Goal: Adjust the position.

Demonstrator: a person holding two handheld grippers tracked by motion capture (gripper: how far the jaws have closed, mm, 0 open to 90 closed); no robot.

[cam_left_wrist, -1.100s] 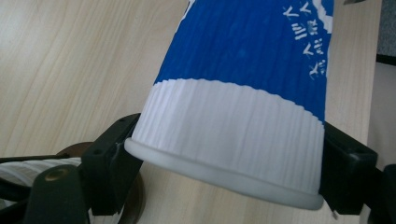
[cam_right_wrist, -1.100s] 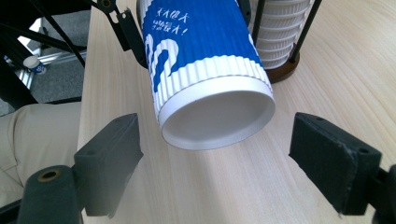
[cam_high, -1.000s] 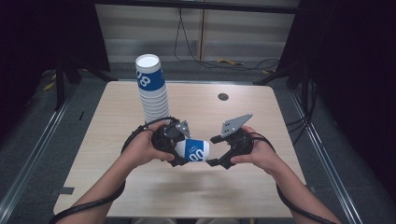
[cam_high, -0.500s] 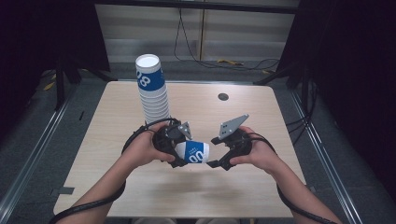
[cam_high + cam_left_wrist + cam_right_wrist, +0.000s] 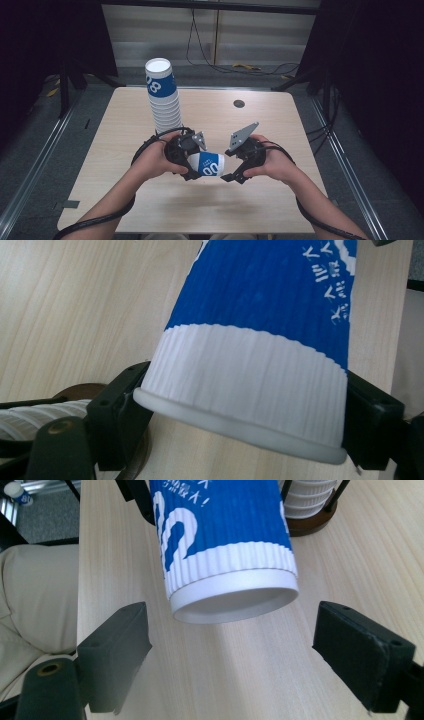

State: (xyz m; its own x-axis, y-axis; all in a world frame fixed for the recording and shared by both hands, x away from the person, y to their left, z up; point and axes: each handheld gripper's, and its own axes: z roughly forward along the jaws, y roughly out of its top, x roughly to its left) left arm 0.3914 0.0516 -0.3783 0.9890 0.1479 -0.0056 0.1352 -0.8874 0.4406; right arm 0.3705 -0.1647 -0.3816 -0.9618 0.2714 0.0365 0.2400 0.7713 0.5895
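one cup [image 5: 206,163] clamped by left gripper [image 5: 186,161]; right gripper [image 5: 231,175] jaws opening, clear of cup.

Looking along our right tool [image 5: 232,645]: its two black jaws stand wide apart and have just been opening, pads clear of the cup [image 5: 225,545]. The blue-and-white ribbed cup hangs just ahead of the jaws, base end toward us, tilted, over the pale wood tabletop [image 5: 240,680]. Beyond the cup, toward the right jaw's side, a stack of white cups [image 5: 307,500] sits on a brown base. Beige cloth lies off the left jaw.
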